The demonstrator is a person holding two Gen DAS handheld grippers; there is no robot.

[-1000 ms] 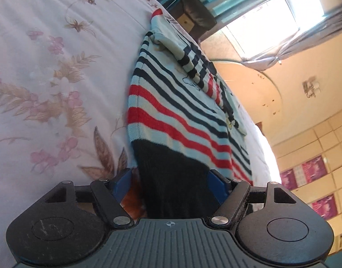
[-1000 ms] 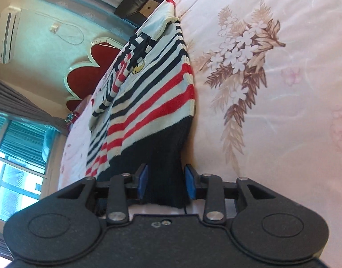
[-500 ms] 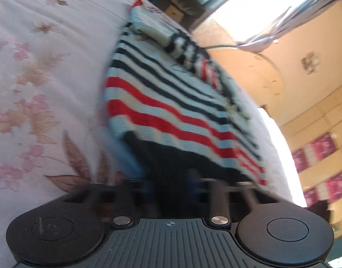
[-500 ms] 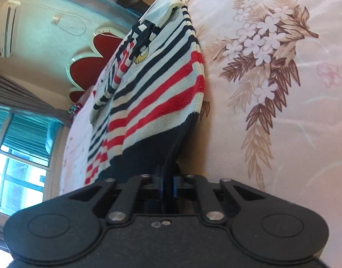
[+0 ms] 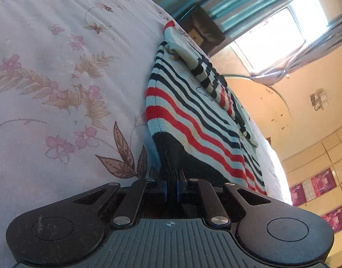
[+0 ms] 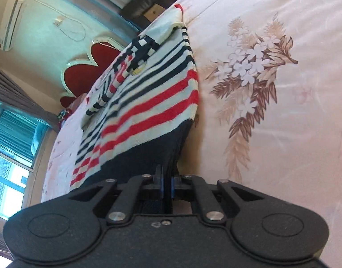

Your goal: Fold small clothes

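The floral bedsheet (image 5: 59, 89) carries the striped sweater (image 5: 193, 120), which lies flat with its sleeves already folded in. The left gripper (image 5: 172, 188) and the right gripper (image 6: 166, 187) are each clamped on a dark hem corner. Lift both corners evenly, keep the hem taut, and carry it toward the collar.

A floral bedsheet (image 5: 59, 89) covered the bed, sunlight poured through a curtained window (image 5: 275, 35), and an air conditioner (image 6: 11, 22) hung on the pale wall.

I am finding no legible text, label or number; pink wall posters (image 5: 320, 187) are showing only blurred print.
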